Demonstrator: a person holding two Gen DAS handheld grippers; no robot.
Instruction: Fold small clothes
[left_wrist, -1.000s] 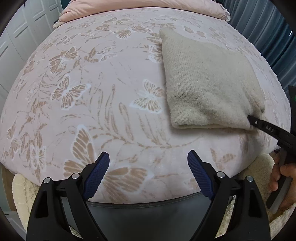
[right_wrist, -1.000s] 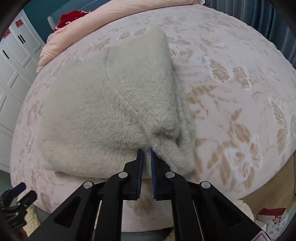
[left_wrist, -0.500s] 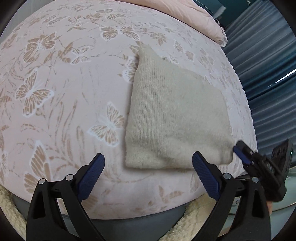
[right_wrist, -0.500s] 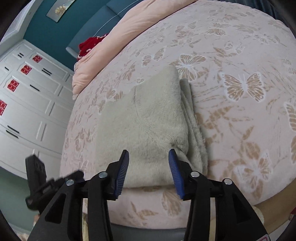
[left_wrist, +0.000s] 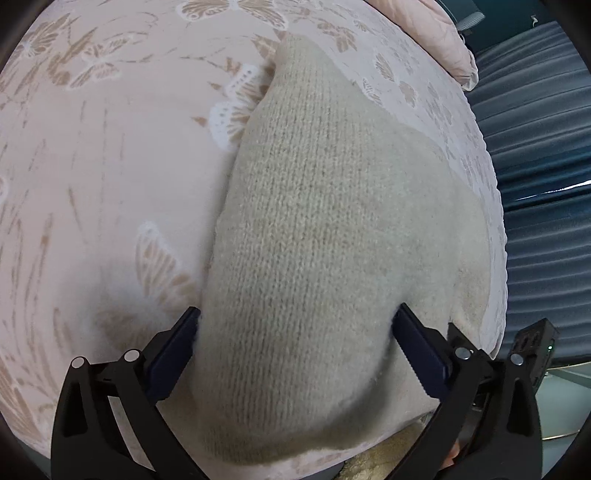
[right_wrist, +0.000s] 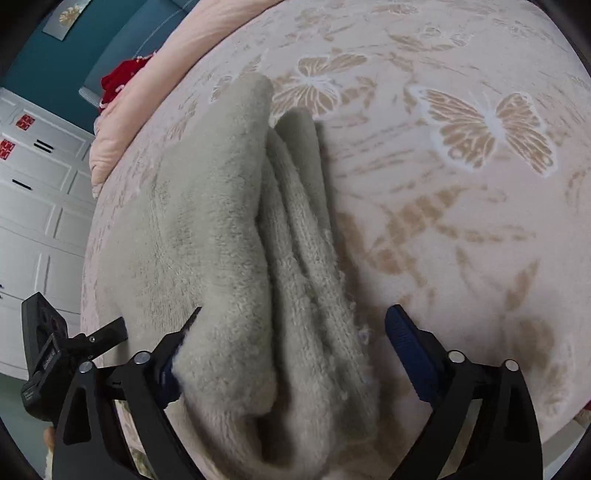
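Observation:
A folded beige knit garment (left_wrist: 332, 240) lies on the pink butterfly bedspread (left_wrist: 103, 184) near the bed's front edge. My left gripper (left_wrist: 297, 347) is open, its blue pads on either side of the garment's near left end. My right gripper (right_wrist: 291, 343) is open and straddles the garment's (right_wrist: 229, 240) near right end, where several stacked layers show. Each gripper shows at the edge of the other's view, the right gripper (left_wrist: 532, 354) at the lower right and the left gripper (right_wrist: 55, 350) at the lower left.
A pink quilt (right_wrist: 155, 85) and a red item (right_wrist: 122, 77) lie at the bed's far end. White cabinet doors (right_wrist: 33, 206) stand to the left, blue curtains (left_wrist: 546, 184) to the right. A cream fluffy rug (left_wrist: 380, 458) lies below the bed's edge.
My right gripper let go of the garment's corner and opened wide. Both grippers moved in close over the garment's near edge, one at each end.

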